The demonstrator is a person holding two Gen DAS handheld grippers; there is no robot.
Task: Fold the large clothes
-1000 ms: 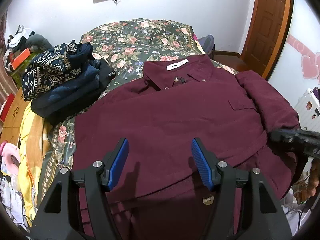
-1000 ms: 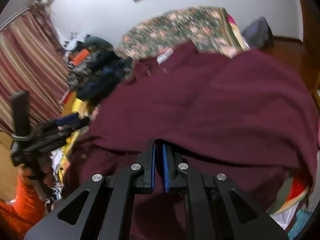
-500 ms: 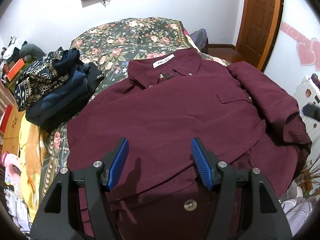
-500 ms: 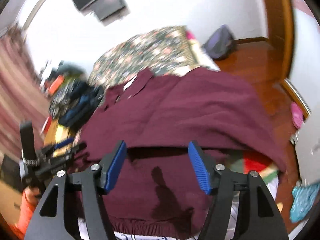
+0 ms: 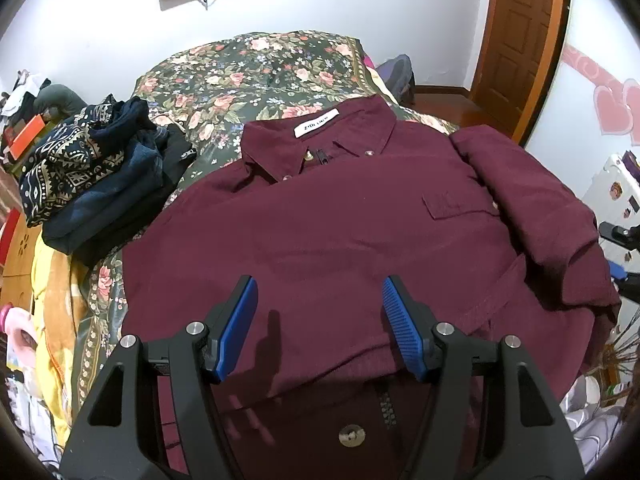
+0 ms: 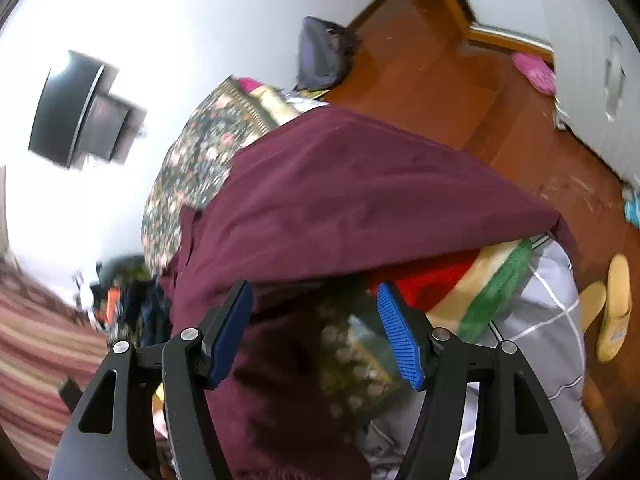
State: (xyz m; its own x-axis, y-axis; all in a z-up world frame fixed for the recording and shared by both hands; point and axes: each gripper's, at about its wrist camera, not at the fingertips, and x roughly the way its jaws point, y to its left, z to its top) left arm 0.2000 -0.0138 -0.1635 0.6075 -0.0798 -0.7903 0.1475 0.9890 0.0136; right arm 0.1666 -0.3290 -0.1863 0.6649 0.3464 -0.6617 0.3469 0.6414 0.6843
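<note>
A large maroon shirt (image 5: 340,232) lies face up on the bed, collar and white label away from me, its right sleeve folded in over the body. My left gripper (image 5: 318,300) is open and empty above the shirt's lower front. My right gripper (image 6: 314,308) is open and empty at the shirt's right side (image 6: 360,200), where the fabric hangs over the bed's edge. The right gripper's body also shows at the right edge of the left wrist view (image 5: 620,236).
A floral bedspread (image 5: 256,68) covers the bed. A pile of dark folded clothes (image 5: 92,176) sits at the left. Striped bedding (image 6: 480,288) lies under the shirt's right edge. Wooden floor (image 6: 460,92) with slippers (image 6: 612,308) lies right of the bed.
My right gripper opened, let go of the shirt's sleeve, and swung right toward the bed's edge. The sleeve now rests folded on the shirt. My left gripper rose slightly.
</note>
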